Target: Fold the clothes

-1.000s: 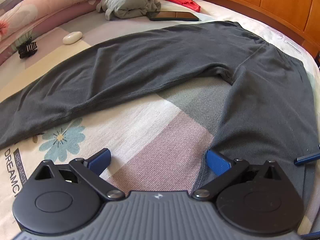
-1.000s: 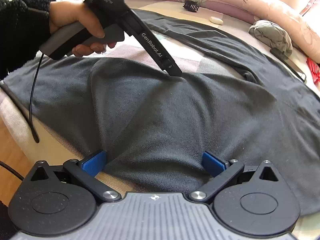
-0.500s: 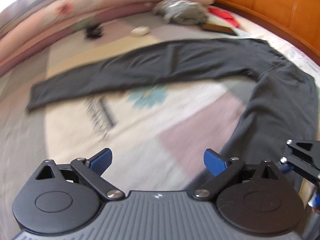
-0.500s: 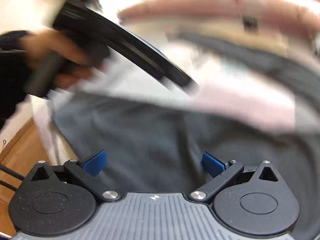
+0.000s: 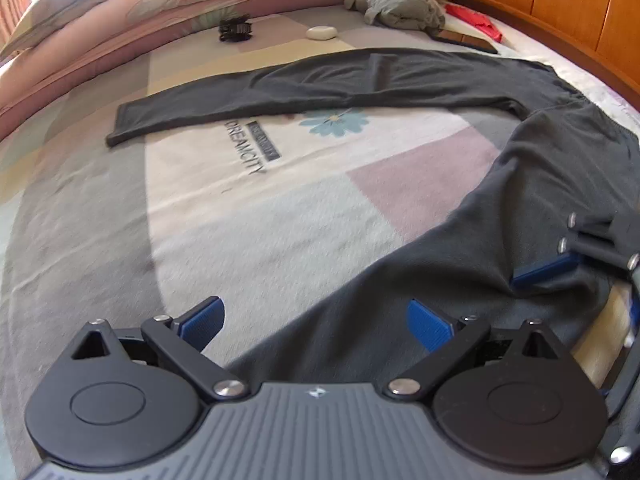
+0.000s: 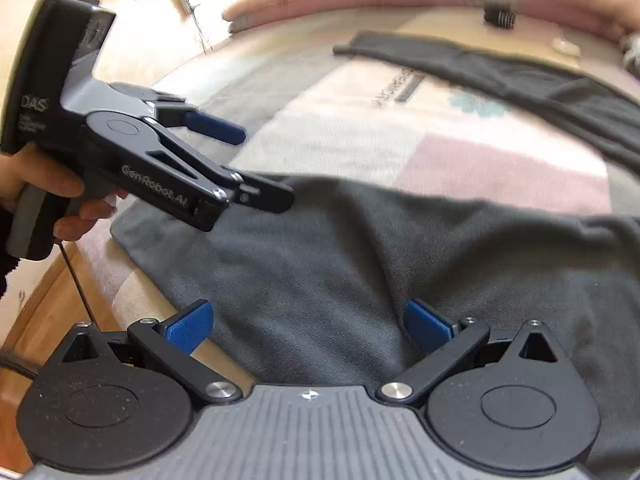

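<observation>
While the dark grey trousers (image 5: 400, 80) are lying spread across the bed (image 5: 260, 208), the near leg is running under both grippers and its hem is passing out of sight below the left gripper (image 5: 316, 320). That gripper is hovering with its blue fingers (image 5: 202, 320) spread wide over the leg. Motion blur is softening the far items in the right wrist view: the hair clip (image 5: 236, 30) and white case (image 5: 322, 32) are reading clearly only from the left wrist. Only the right wrist view is showing the hand (image 6: 60, 196) gripping the left tool. Its own right gripper (image 6: 310, 322) is also spread, cloth bunching between the pads, not pinched
</observation>
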A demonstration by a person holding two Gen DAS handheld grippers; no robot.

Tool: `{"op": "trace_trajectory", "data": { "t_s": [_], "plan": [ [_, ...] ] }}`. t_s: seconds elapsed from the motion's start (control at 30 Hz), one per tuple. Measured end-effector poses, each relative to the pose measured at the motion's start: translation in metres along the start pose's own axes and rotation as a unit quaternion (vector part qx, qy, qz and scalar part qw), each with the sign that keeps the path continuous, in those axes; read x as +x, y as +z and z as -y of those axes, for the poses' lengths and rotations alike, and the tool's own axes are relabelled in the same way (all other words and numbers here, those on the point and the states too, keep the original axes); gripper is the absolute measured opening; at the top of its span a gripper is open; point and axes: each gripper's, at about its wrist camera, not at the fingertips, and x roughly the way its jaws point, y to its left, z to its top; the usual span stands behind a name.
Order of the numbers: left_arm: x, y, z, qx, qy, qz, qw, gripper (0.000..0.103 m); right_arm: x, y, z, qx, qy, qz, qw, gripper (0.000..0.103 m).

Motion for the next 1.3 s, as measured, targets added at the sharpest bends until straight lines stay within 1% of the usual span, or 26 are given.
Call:
{"op": "trace_trajectory", "data": {
  "t_s": [0.07, 0.13, 0.17, 0.27, 0.33, 0.4, 0.47, 0.5, 0.57, 0.6, 0.7, 0.8, 0.87, 0.93, 1.03, 1.07, 1.1, 1.13, 1.17, 1.23, 1.3],
  "plan": [
    [-0.005, -0.007, -0.002, -0.008, 0.005, 0.000, 1.0000, 0.098, -0.010, -0.004, -0.001, -0.011, 0.021, -0.009, 1.000, 0.103],
    [-0.009, -0.012, -0.002, -0.016, 0.002, 0.005, 0.9999, 0.098, -0.025, -0.003, 0.005, -0.009, 0.017, -0.003, 1.000, 0.103],
    [-0.010, -0.014, 0.001, -0.019, -0.001, 0.007, 0.9998, 0.098, -0.033, -0.003, 0.012, -0.003, 0.002, 0.006, 1.000, 0.103],
    [-0.008, -0.018, 0.017, -0.016, -0.013, 0.013, 0.9997, 0.098, -0.054, -0.003, 0.040, 0.025, -0.079, 0.044, 0.996, 0.103],
    [-0.004, -0.021, 0.033, 0.001, -0.021, 0.021, 0.9996, 0.098, -0.062, -0.005, 0.058, 0.054, -0.135, 0.054, 0.988, 0.103],
    [0.004, -0.024, 0.048, 0.012, -0.021, 0.021, 0.9995, 0.098, -0.067, -0.010, 0.074, 0.069, -0.186, 0.062, 0.978, 0.103],
    [0.010, -0.030, 0.060, 0.025, -0.020, 0.016, 0.9994, 0.098, -0.066, -0.015, 0.086, 0.073, -0.217, 0.063, 0.972, 0.103],
    [0.008, -0.035, 0.062, 0.025, -0.017, 0.020, 0.9994, 0.099, -0.065, -0.017, 0.091, 0.074, -0.231, 0.063, 0.968, 0.103],
    [0.003, -0.045, 0.057, 0.006, -0.016, 0.018, 0.9997, 0.100, -0.060, -0.022, 0.106, 0.077, -0.254, 0.050, 0.963, 0.103],
    [-0.001, -0.052, 0.053, -0.003, -0.017, 0.014, 0.9998, 0.101, -0.059, -0.026, 0.116, 0.080, -0.257, 0.044, 0.962, 0.103],
    [-0.016, -0.074, 0.049, 0.004, -0.005, 0.005, 1.0000, 0.102, -0.058, -0.023, 0.130, 0.082, -0.264, 0.056, 0.959, 0.103],
    [-0.026, -0.081, 0.046, 0.005, 0.005, -0.016, 0.9998, 0.102, -0.059, -0.018, 0.132, 0.098, -0.273, 0.051, 0.956, 0.103],
    [-0.034, -0.081, 0.042, 0.011, 0.020, 0.002, 0.9997, 0.102, -0.057, -0.018, 0.128, 0.095, -0.278, 0.051, 0.955, 0.103],
    [-0.039, -0.077, 0.030, -0.015, 0.029, 0.019, 0.9993, 0.102, -0.058, -0.021, 0.125, 0.093, -0.276, 0.054, 0.955, 0.103],
    [-0.038, -0.077, -0.001, -0.080, 0.017, 0.037, 0.9960, 0.102, -0.061, -0.025, 0.125, 0.094, -0.271, 0.056, 0.956, 0.103],
    [-0.034, -0.081, -0.014, -0.113, 0.009, 0.030, 0.9931, 0.102, -0.062, -0.025, 0.125, 0.094, -0.270, 0.056, 0.957, 0.103],
    [-0.030, -0.086, -0.025, -0.143, 0.008, 0.022, 0.9895, 0.101, -0.064, -0.025, 0.125, 0.095, -0.269, 0.054, 0.957, 0.103],
    [-0.031, -0.093, -0.033, -0.161, 0.012, 0.025, 0.9866, 0.101, -0.065, -0.025, 0.125, 0.095, -0.268, 0.052, 0.957, 0.103],
    [-0.032, -0.097, -0.039, -0.173, 0.019, 0.024, 0.9845, 0.101, -0.068, -0.026, 0.126, 0.097, -0.267, 0.051, 0.958, 0.103],
    [-0.037, -0.101, -0.042, -0.179, 0.039, 0.014, 0.9830, 0.101, -0.073, -0.028, 0.126, 0.100, -0.265, 0.051, 0.958, 0.103],
    [-0.038, -0.096, -0.040, -0.178, 0.049, 0.012, 0.9827, 0.101, -0.081, -0.029, 0.127, 0.102, -0.267, 0.059, 0.956, 0.103]
  ]
}}
